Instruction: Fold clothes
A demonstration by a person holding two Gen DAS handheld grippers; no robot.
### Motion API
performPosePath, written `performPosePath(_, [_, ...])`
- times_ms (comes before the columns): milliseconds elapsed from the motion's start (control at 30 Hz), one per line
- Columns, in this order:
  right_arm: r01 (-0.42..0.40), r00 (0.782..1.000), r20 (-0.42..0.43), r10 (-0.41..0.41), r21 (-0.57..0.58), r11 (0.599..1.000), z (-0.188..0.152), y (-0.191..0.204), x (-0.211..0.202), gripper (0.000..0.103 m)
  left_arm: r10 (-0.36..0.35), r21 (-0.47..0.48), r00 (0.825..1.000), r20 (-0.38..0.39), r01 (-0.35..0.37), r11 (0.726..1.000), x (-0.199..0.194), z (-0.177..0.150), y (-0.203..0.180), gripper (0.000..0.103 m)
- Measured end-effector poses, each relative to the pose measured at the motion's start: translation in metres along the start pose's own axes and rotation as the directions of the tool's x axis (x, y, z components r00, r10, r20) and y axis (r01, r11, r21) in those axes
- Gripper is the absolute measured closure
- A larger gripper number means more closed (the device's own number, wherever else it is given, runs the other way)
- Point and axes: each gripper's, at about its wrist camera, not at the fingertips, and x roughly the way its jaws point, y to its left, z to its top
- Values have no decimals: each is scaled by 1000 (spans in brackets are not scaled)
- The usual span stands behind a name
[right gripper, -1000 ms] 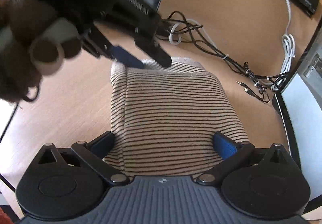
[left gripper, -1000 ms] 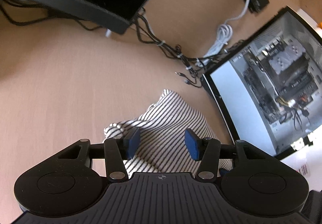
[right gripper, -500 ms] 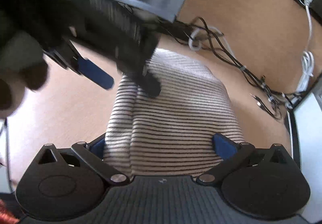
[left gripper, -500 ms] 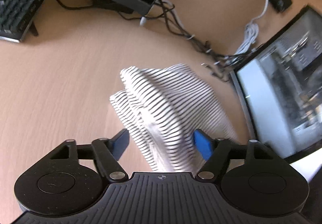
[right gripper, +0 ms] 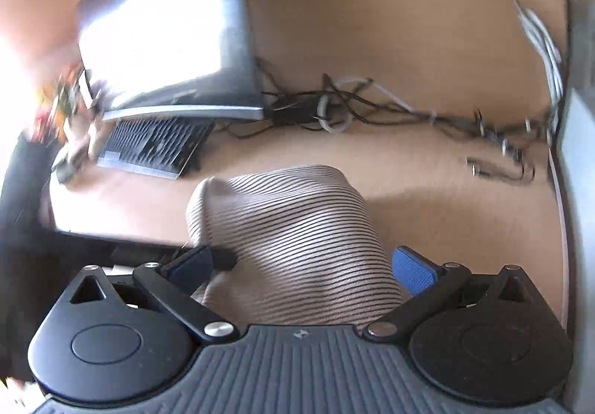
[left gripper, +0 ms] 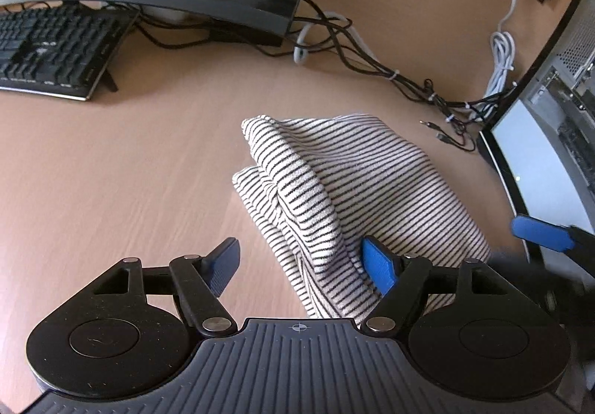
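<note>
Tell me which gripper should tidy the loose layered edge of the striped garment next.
Probably left. The left gripper has its jaws open right at the striped garment's stacked, uneven layers. The right gripper straddles the smooth folded side, and its view is blurred.

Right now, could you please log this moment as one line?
left gripper: open | right gripper: open | striped garment: folded on desk

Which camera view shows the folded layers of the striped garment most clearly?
The left wrist view. There the striped garment is sharp, and its stacked folds show along its left edge on the desk. The right wrist view shows the same garment blurred by motion; only its smooth striped top is visible there.
</note>
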Motion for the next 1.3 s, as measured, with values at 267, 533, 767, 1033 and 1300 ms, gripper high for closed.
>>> performPosePath(267, [-35, 981, -181, 70, 187, 982, 6, -35, 61, 3, -5, 28, 1000, 5, 5, 1000, -5, -6, 5, 24])
performPosePath(533, [-199, 959, -150, 242, 254, 947, 9, -17, 31, 3, -64, 19, 998, -1, 64, 998, -4, -7, 29, 24])
performPosePath(767, [10, 960, -280, 31, 143, 990, -9, -22, 47, 4, -132, 26, 991, -18, 133, 991, 2, -5, 35, 22])
performPosePath(1033, [-33, 992, -112, 54, 181, 983, 30, -20, 41, 3, -99, 71, 995, -20, 100, 992, 3, -3, 31, 21])
performPosePath(1300, [23, 970, -239, 37, 243, 970, 57, -33, 127, 3, -95, 88, 995, -11, 96, 991, 3, -4, 32, 21])
